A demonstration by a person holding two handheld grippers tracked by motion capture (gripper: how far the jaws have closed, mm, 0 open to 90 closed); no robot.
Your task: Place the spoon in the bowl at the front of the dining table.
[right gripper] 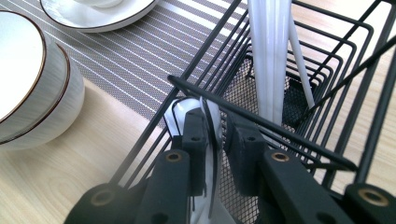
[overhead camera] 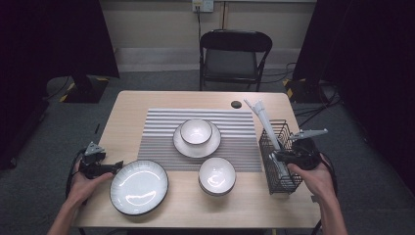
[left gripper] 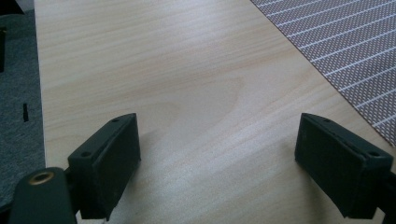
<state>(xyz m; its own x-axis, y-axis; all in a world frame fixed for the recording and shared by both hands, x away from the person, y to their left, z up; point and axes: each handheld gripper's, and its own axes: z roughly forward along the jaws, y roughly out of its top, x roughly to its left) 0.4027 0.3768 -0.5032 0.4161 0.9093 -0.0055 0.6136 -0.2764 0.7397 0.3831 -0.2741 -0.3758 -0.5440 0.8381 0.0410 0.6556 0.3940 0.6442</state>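
Note:
A black wire basket stands at the table's right side, and tall white utensils lean out of its top. My right gripper reaches into the basket from the right. In the right gripper view its jaws stand narrow around a white spoon inside the basket; a thin gap shows beside the right pad. My left gripper rests at the table's left edge next to a large white plate. Its jaws are wide open over bare wood.
A striped placemat carries a saucer with a small bowl on it. A second bowl sits at the mat's near edge, close to the basket's left side. A black folding chair stands behind the table.

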